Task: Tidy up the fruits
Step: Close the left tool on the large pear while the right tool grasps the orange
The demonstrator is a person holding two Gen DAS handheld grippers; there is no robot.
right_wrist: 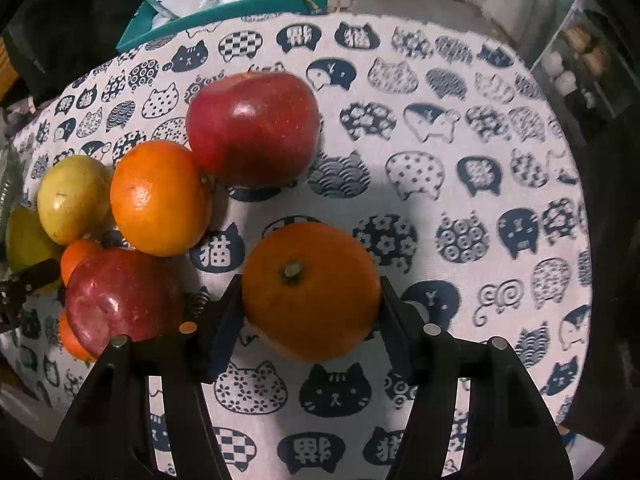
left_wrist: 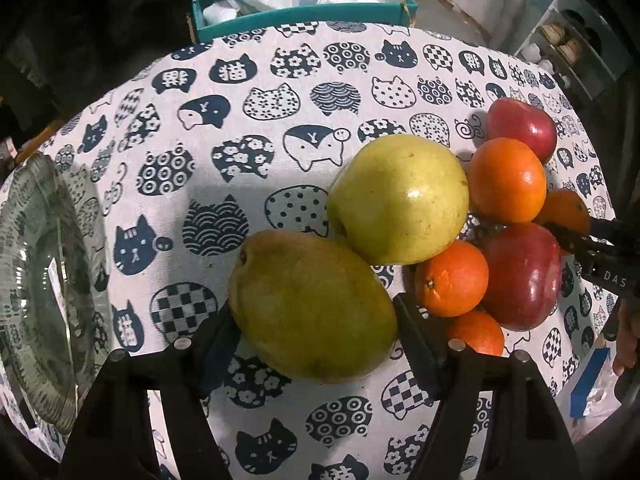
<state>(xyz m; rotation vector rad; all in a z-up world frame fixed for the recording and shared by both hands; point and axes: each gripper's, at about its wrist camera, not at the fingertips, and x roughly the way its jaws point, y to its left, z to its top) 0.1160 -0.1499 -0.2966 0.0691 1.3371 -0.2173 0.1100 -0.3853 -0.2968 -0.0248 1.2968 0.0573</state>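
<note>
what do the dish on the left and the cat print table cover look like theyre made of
Dish: looks like clear glass, glossy, with a ribbed rim; the cat print shows through it.
Table cover: seems to be woven cloth, matte, with a fine grainy weave and navy cat faces printed on off-white.

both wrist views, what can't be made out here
- Left wrist: glass dish cut off by the left edge.
- Left wrist: far orange mostly hidden behind the right gripper.
- Right wrist: lowest orange mostly behind the near apple.
- Right wrist: shelf items too blurred.
</note>
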